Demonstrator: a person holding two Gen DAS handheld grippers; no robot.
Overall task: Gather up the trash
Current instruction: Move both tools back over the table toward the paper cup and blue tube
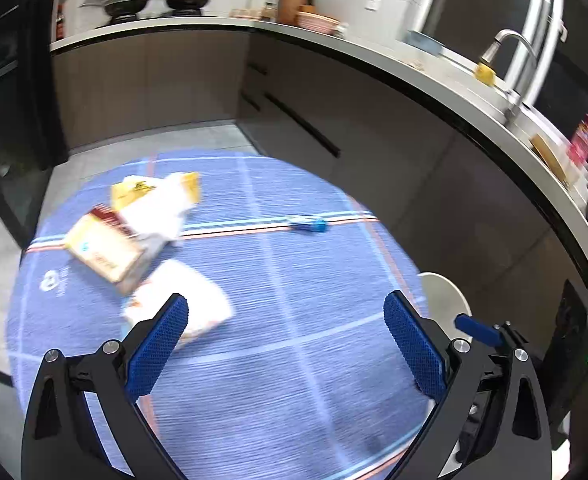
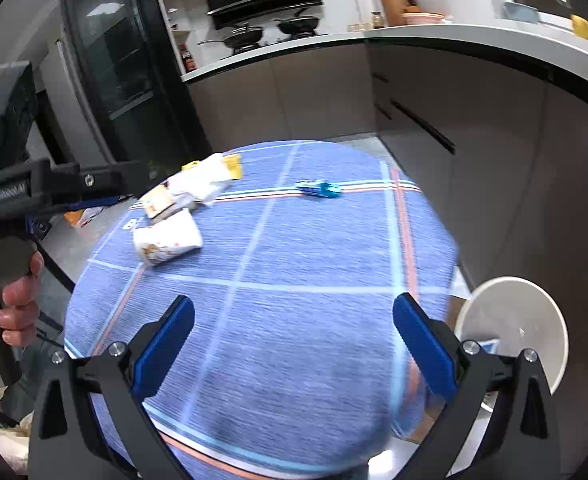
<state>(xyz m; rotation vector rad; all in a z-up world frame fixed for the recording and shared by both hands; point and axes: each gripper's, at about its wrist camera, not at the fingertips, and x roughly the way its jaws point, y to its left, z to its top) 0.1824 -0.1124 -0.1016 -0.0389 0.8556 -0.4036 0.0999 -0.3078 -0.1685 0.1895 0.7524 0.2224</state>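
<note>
A round table with a blue checked cloth (image 1: pixel 278 320) (image 2: pixel 294 264) carries the trash. At its left lie a tan carton (image 1: pixel 102 248) (image 2: pixel 159 202), a crumpled white and yellow wrapper (image 1: pixel 158 200) (image 2: pixel 206 180) and a white paper packet (image 1: pixel 190 300) (image 2: pixel 168 240). A small blue wrapper (image 1: pixel 308 224) (image 2: pixel 320 189) lies further back on the stripe. My left gripper (image 1: pixel 286 312) is open, its left finger over the white packet's edge. My right gripper (image 2: pixel 294 312) hangs open over the near cloth, empty. A white bin (image 2: pixel 514 328) (image 1: pixel 446 300) stands beside the table at the right.
Grey kitchen cabinets (image 1: pixel 334 112) and a countertop (image 2: pixel 454 36) curve behind and to the right, with pans (image 2: pixel 246 36), bowls and a sink tap (image 1: pixel 510 48). A dark glass-door cabinet (image 2: pixel 114 60) stands at the left. A person's hand (image 2: pixel 18 304) holds the left gripper's handle.
</note>
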